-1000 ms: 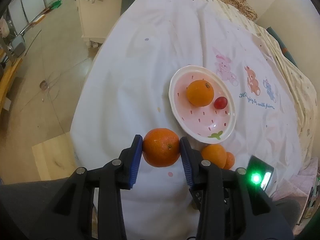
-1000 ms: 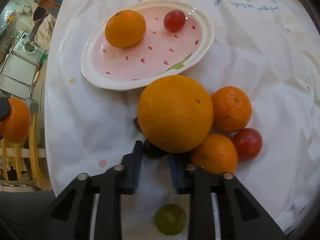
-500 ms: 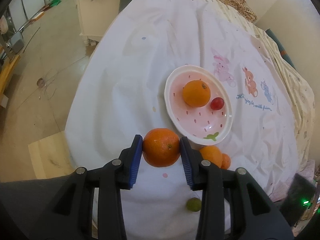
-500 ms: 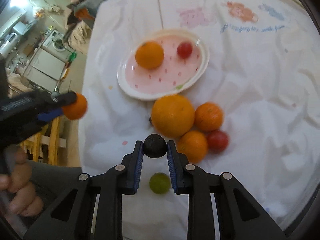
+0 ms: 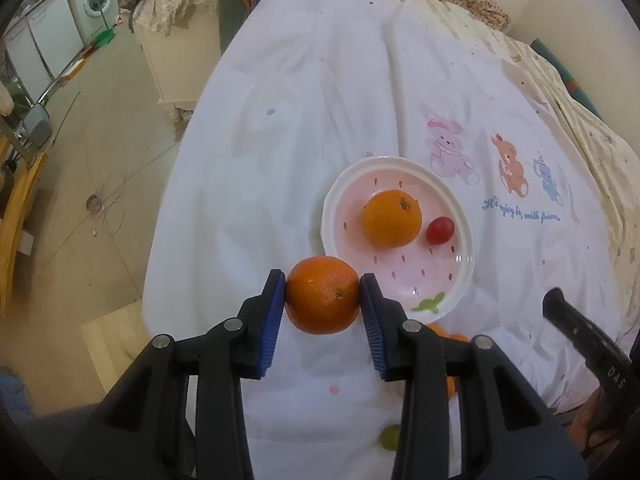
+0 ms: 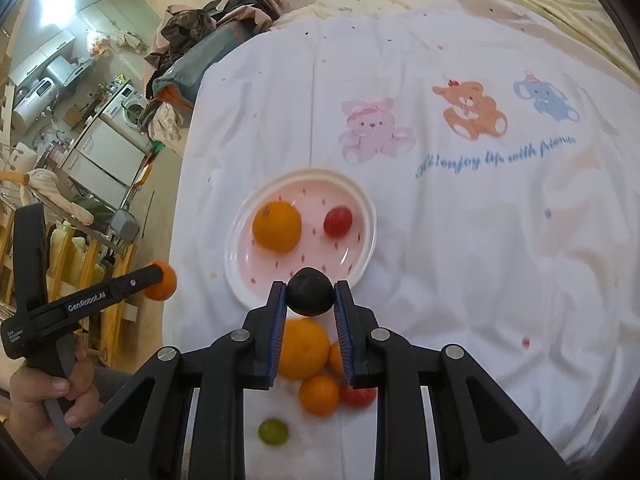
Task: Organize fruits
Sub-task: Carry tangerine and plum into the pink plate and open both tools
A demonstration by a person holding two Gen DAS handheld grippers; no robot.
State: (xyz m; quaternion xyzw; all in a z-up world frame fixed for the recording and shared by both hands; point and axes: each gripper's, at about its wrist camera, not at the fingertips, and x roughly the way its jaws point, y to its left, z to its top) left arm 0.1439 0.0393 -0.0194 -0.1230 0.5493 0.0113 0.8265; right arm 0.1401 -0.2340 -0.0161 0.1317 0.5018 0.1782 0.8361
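Observation:
My left gripper (image 5: 323,296) is shut on an orange (image 5: 323,295), held in the air just left of the pink plate (image 5: 456,280). The plate holds an orange (image 5: 392,218) and a small red fruit (image 5: 440,230). My right gripper (image 6: 310,290) is shut on a small dark fruit (image 6: 310,291), raised above the plate's near rim (image 6: 236,280). Below it on the white cloth lie a large orange (image 6: 302,348), a smaller orange (image 6: 319,394), a red fruit (image 6: 358,397) and a green fruit (image 6: 273,432). The left gripper with its orange (image 6: 162,280) shows at the left of the right wrist view.
The white cloth (image 6: 480,240) with printed bears covers a bed whose left edge drops to the floor (image 5: 100,200). A white cabinet (image 5: 176,64), washing machines and wooden furniture (image 6: 100,272) stand to the left. A hand (image 6: 44,400) grips the left tool.
The right gripper has risen from the fruit pile with the dark fruit between its pads and now looks down from higher. The left gripper with its orange has shifted slightly towards the plate.

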